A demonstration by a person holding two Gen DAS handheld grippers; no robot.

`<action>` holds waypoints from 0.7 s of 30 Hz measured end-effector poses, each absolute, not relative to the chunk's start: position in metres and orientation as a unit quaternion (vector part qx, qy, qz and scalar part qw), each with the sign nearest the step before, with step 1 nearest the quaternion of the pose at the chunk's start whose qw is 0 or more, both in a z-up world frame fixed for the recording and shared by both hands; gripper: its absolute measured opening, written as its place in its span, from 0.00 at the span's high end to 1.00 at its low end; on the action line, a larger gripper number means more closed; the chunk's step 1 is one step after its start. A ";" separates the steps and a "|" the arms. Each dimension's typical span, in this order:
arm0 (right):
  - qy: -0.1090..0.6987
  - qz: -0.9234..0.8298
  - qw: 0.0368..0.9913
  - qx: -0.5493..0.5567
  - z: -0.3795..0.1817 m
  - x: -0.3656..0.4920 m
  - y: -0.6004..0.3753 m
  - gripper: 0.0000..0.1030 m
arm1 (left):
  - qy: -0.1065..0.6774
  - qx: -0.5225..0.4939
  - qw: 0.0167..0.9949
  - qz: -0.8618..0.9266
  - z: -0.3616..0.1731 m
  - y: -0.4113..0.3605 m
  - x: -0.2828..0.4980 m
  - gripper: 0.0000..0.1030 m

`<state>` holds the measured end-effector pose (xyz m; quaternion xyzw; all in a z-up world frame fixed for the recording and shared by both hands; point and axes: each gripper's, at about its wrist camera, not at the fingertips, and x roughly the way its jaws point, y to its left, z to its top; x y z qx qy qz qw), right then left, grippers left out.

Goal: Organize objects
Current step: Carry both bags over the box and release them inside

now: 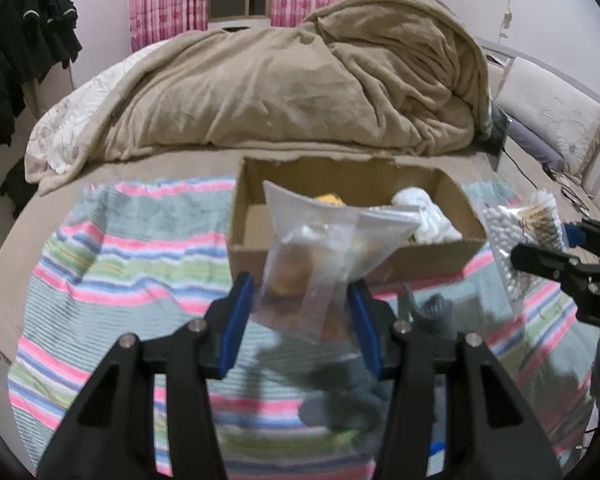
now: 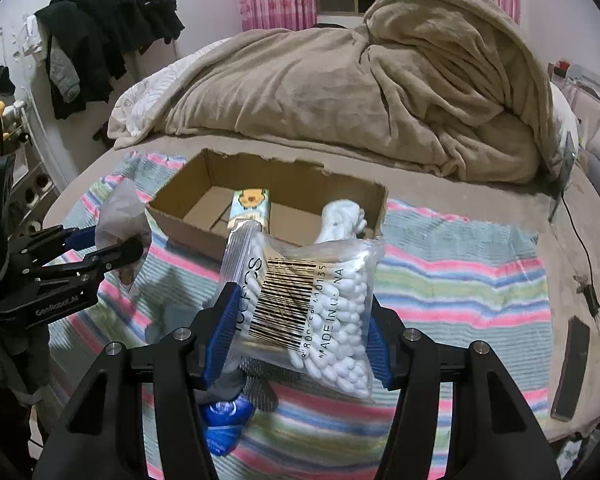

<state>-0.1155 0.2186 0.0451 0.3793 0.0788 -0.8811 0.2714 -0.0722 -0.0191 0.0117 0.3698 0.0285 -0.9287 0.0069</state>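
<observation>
**Bags held above the striped towel, in front of the box**

Cotton-swab bag [image 2: 320, 308] is pinched between the right gripper's [image 2: 300, 332] blue pads. The left gripper [image 1: 304, 320] clamps a clear zip bag [image 1: 320, 256]. Both hang before the cardboard box [image 2: 204, 216] on the striped towel [image 1: 120, 264].

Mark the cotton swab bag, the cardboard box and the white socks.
cotton swab bag [image 2: 300, 304]: right wrist view, on its barcode label.
cardboard box [image 2: 300, 184]: right wrist view, on the inner face of its far wall.
white socks [image 2: 342, 216]: right wrist view, on the bundle's upper part.
</observation>
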 end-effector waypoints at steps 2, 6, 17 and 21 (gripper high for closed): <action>0.079 -0.880 0.275 0.378 0.048 -0.120 0.215 0.42 | 0.026 0.365 0.011 -0.930 0.015 -0.021 -0.077 0.52; 0.082 -0.883 0.278 0.369 0.056 -0.128 0.207 0.42 | 0.027 0.358 0.019 -0.933 0.020 -0.027 -0.090 0.52; 0.093 -0.884 0.283 0.360 0.060 -0.164 0.186 0.42 | 0.014 0.340 0.024 -0.940 0.035 -0.029 -0.123 0.52; 0.090 -0.881 0.286 0.365 0.053 -0.180 0.178 0.42 | 0.011 0.343 0.026 -0.939 0.032 -0.028 -0.135 0.52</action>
